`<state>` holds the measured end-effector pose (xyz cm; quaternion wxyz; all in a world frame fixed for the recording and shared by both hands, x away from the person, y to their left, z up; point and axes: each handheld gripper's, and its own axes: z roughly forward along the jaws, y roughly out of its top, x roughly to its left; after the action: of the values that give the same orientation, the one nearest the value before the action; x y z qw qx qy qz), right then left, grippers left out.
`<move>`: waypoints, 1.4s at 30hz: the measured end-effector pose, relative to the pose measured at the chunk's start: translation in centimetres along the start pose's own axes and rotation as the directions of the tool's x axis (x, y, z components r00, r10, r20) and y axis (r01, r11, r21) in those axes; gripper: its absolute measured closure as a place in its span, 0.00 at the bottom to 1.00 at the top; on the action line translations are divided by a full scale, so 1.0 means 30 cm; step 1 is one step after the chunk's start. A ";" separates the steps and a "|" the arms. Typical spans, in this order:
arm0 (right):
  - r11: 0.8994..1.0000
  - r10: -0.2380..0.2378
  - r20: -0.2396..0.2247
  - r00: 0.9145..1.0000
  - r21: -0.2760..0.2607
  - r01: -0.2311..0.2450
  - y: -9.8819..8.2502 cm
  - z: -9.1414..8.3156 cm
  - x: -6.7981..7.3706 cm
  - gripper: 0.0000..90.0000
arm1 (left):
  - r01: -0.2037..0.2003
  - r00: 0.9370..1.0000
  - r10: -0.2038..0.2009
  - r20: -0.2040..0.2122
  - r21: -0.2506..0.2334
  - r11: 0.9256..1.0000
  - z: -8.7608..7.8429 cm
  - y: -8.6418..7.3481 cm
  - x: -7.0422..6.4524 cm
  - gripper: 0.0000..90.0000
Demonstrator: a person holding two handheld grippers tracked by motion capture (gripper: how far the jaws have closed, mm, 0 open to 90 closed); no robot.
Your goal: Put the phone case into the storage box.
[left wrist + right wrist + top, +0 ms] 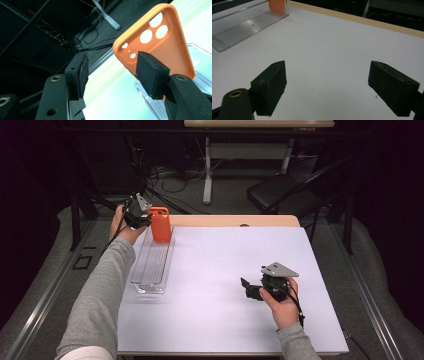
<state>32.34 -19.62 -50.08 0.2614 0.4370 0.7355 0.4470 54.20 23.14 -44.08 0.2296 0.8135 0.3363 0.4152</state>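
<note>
- Closest to the high camera are the person's grey-sleeved forearms, coming in from the bottom edge over the white tabletop [215,270].
- Right hand [282,307] holds the right gripper [248,288] low over the near-right part of the table, pointing left. In its own view the two black jaws are spread wide with just bare white surface between them, nothing gripped.
- Left gripper [142,215] is way out at the far-left corner, right up against the orange silicone phone case [160,224].
- That case stands upright at the far end of the clear ribbed plastic tray [152,262], which lies lengthwise along the table's left side.
- In the left gripper view the jaws are parted, one pad just in front of the case's [160,40] inner face below the camera cut-outs. Can't really tell if it's touching.
- Beyond the table: a dark floor with tangled cables [165,175] and a black chair [285,192].
</note>
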 end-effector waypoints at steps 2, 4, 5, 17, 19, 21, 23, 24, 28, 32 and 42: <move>1.000 -0.001 0.001 1.000 0.000 0.001 -0.001 0.000 -0.001 0.16 | 0.008 1.000 -0.008 0.010 -0.009 1.000 -0.007 0.001 0.004 0.47; 1.000 -0.002 0.003 1.000 -0.003 0.002 -0.001 0.000 -0.003 0.16 | 0.035 0.999 -0.034 0.028 -0.027 0.999 -0.014 0.001 0.011 0.44; 1.000 -0.003 0.003 1.000 -0.004 0.003 -0.001 -0.001 -0.003 0.16 | 0.049 0.998 -0.048 0.041 -0.029 0.998 -0.018 0.001 0.015 0.43; 1.000 -0.002 0.002 1.000 -0.001 0.002 -0.003 0.000 -0.008 0.16 | 0.182 0.980 -0.173 0.100 -0.092 0.979 -0.086 -0.002 0.071 0.37; 1.000 -0.002 0.000 1.000 0.001 0.002 -0.003 0.001 -0.006 0.16 | 0.211 0.973 -0.200 0.115 -0.098 0.973 -0.095 -0.003 0.079 0.37; 1.000 -0.002 0.001 1.000 -0.001 0.002 -0.003 0.003 -0.005 0.16 | 0.232 0.967 -0.218 0.129 -0.104 0.967 -0.104 -0.005 0.086 0.36; 1.000 -0.002 0.002 1.000 -0.002 0.002 -0.003 0.003 -0.006 0.16 | 0.253 0.960 -0.236 0.150 -0.108 0.961 -0.111 -0.005 0.091 0.34; 1.000 -0.001 0.001 1.000 -0.002 0.001 -0.003 0.003 -0.006 0.16 | 0.268 0.955 -0.249 0.161 -0.112 0.957 -0.116 -0.005 0.093 0.33; 1.000 -0.003 0.000 1.000 -0.002 0.003 -0.003 0.003 -0.008 0.16 | 0.316 0.935 -0.289 0.208 -0.114 0.942 -0.129 -0.002 0.097 0.32; 1.000 0.000 0.000 1.000 -0.003 0.000 -0.003 0.004 -0.009 0.16 | 0.345 0.919 -0.312 0.242 -0.107 0.933 -0.141 0.002 0.099 0.32; 1.000 0.004 -0.004 1.000 -0.008 -0.004 -0.003 0.001 -0.012 0.16 | 0.405 0.884 -0.363 0.295 -0.095 0.910 -0.180 0.007 0.094 0.28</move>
<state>32.49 -19.94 -50.18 0.2606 0.4364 0.7334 0.4513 51.00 25.58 -39.49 0.4131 0.7594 0.4233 0.2710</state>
